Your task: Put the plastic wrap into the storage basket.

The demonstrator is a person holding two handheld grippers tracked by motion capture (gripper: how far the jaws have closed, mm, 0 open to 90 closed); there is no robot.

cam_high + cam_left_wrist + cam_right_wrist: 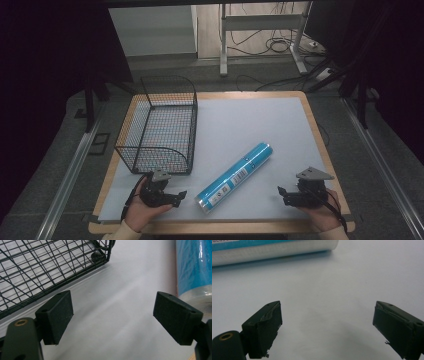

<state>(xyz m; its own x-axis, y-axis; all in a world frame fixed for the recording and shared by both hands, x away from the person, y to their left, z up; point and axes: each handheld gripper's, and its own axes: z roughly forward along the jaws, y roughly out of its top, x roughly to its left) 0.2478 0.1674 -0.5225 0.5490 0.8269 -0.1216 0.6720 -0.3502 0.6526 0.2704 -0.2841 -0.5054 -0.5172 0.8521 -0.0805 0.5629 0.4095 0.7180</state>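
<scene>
Lying slantwise on the white mat (260,125), the blue roll (234,178) sits between the left gripper (178,196) and right gripper (281,194), both with jaws spread wide and empty. Just behind the left one stands a wire basket (160,127), clear of the roll.

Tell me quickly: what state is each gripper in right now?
Left gripper: open, holding nothing.
Right gripper: open, holding nothing.
</scene>
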